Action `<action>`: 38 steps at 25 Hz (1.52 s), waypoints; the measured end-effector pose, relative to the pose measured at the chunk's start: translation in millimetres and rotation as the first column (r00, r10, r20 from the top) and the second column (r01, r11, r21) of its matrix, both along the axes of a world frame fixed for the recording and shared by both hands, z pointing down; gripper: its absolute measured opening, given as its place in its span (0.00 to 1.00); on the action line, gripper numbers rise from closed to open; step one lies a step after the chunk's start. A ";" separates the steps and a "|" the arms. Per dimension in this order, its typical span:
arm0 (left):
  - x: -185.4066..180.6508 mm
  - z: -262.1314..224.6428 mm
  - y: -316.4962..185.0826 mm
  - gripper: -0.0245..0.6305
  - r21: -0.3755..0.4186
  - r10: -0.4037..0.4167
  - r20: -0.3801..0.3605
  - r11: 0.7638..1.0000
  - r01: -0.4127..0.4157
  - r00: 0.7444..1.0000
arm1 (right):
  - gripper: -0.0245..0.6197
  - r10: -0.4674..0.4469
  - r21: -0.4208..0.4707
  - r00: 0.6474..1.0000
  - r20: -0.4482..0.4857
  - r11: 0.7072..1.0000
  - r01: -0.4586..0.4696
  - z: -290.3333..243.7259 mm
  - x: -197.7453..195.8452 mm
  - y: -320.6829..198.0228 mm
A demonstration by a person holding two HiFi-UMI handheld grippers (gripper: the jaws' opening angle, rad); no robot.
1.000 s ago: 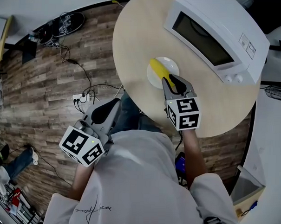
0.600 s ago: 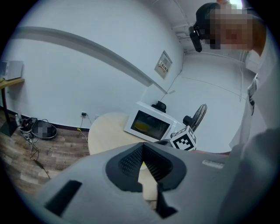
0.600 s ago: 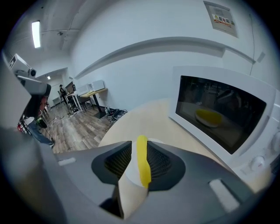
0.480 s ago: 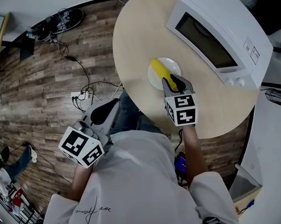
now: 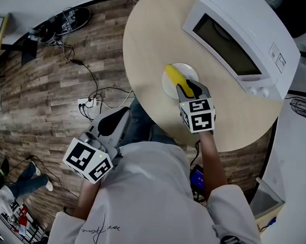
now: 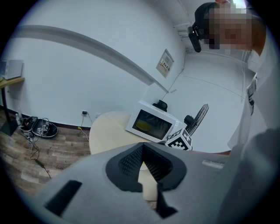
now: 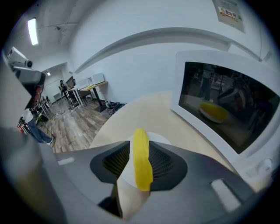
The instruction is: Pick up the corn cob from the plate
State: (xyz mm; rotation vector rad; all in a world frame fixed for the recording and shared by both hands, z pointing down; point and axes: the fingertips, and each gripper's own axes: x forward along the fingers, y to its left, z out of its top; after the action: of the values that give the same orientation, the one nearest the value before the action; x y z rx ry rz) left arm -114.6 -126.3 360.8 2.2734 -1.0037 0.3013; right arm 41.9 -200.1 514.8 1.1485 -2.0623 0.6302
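The corn cob lies on the plate, right between the right tongs. Their jaws are opening around it and not squeezing. It looks light, hard and bumpy, maybe slippery. Grab its middle so it won't tip. The left tongs look pressed together, holding nothing.

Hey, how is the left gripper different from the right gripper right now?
The right gripper reaches over the plate on the table; the left gripper is held off the table, beside the person. The right gripper's jaws are opening with the corn cob between them; the left gripper's jaws are together and empty. Both carry a cube with square markers.
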 end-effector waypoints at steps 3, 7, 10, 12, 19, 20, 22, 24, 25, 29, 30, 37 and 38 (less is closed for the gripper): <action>-1.0 1.5 -1.7 0.03 -0.003 -0.003 0.002 1.000 0.003 1.000 | 0.28 -0.007 -0.011 1.000 -0.007 1.000 0.007 5.3 -0.5 -1.2; -2.9 2.9 -4.0 0.03 -0.006 -0.010 0.003 1.000 0.010 1.000 | 0.29 -0.016 -0.021 1.000 -0.021 1.000 0.015 12.2 -0.7 -3.5; -4.5 3.2 -6.6 0.03 -0.007 -0.015 0.005 1.000 0.015 1.000 | 0.31 -0.026 -0.043 0.999 -0.028 0.999 0.025 18.2 -1.5 -3.9; -5.2 3.2 -8.3 0.03 -0.008 -0.015 0.004 1.000 0.015 1.000 | 0.33 -0.032 -0.058 0.999 -0.030 0.998 0.030 21.5 -2.2 -3.9; -5.7 4.4 -12.3 0.03 -0.005 -0.007 0.008 1.000 0.007 1.000 | 0.35 -0.058 -0.093 0.997 -0.050 0.994 0.053 34.7 -3.2 -4.8; -5.9 4.6 -12.7 0.03 -0.005 -0.006 0.008 1.000 0.006 1.000 | 0.36 -0.060 -0.097 0.997 -0.052 0.994 0.055 36.2 -3.1 -4.9; -7.4 4.7 -13.2 0.03 -0.007 -0.006 0.008 1.000 0.006 1.000 | 0.37 -0.065 -0.102 0.996 -0.058 0.993 0.058 38.4 -3.2 -5.4; -9.3 5.4 -13.7 0.03 -0.009 -0.008 0.009 1.000 0.008 1.000 | 0.37 -0.072 -0.110 0.995 -0.064 0.992 0.065 40.4 -3.6 -6.2; -10.0 6.0 -14.1 0.03 -0.011 -0.009 0.009 1.000 0.009 1.000 | 0.39 -0.078 -0.117 0.995 -0.068 0.991 0.069 42.1 -3.5 -6.4; -11.4 8.3 -15.4 0.03 -0.016 -0.008 0.010 1.000 0.008 1.000 | 0.41 -0.099 -0.142 0.992 -0.083 0.986 0.086 48.9 -1.5 -5.9; -12.0 8.5 -15.7 0.03 -0.017 -0.009 0.009 1.000 0.009 1.000 | 0.41 -0.102 -0.144 0.991 -0.086 0.986 0.089 49.6 -1.3 -6.0; -16.6 10.1 -16.1 0.03 -0.021 -0.013 0.008 1.000 0.013 1.000 | 0.46 -0.135 -0.184 0.984 -0.117 0.976 0.112 61.7 -2.3 -4.6; -16.9 10.5 -16.6 0.03 -0.021 -0.013 0.008 1.000 0.013 1.000 | 0.46 -0.139 -0.189 0.983 -0.123 0.975 0.115 63.7 -1.8 -4.8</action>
State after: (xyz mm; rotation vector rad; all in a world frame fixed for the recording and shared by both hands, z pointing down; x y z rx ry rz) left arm -131.5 -142.9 371.3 2.2472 -1.0146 0.3140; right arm 40.0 -205.0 578.6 0.9217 -1.9039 0.6448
